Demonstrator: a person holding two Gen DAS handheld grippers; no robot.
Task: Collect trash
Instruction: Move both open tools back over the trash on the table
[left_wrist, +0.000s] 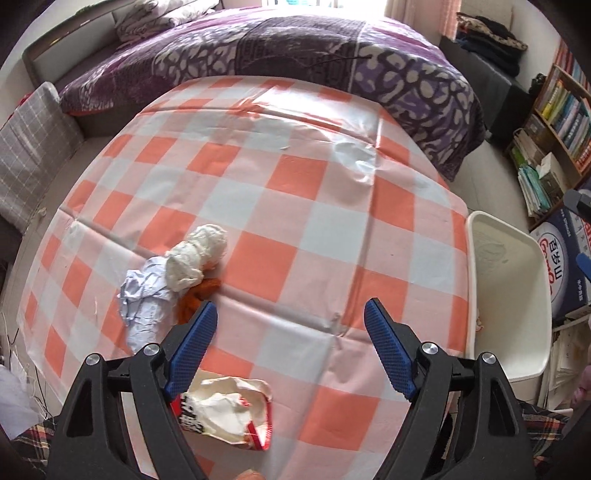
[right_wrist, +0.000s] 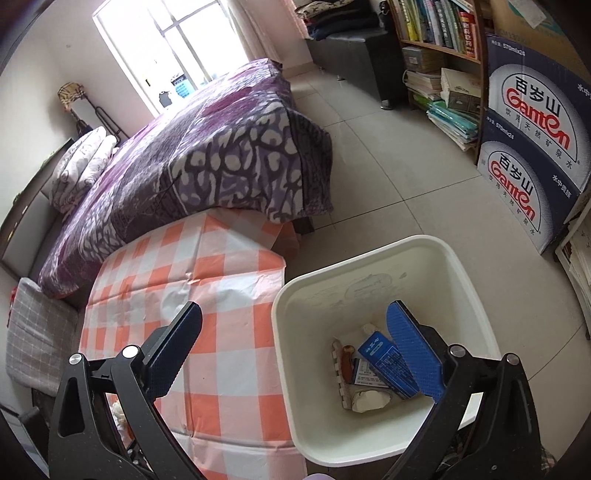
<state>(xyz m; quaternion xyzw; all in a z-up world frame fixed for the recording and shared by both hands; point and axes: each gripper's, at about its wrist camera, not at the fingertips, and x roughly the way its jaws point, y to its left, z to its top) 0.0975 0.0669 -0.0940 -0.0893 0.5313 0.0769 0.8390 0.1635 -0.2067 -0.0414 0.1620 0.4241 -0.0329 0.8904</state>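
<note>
Both the left claw (left_wrist: 290, 314) and right claw (right_wrist: 295, 325) are wide apart and empty, and that torn snack wrapper (left_wrist: 229, 413) on the checkered surface (left_wrist: 332, 229) looks light and crinkly, so I'd pinch its crumpled middle.

Orange-white checked tablecloth (left_wrist: 295, 229), white bin (right_wrist: 369, 424)

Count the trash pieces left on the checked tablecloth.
4: a torn snack wrapper nearest; clustered beyond it, crumpled white paper, a cream wad and an orange scrap. More may hide underneath.
</note>
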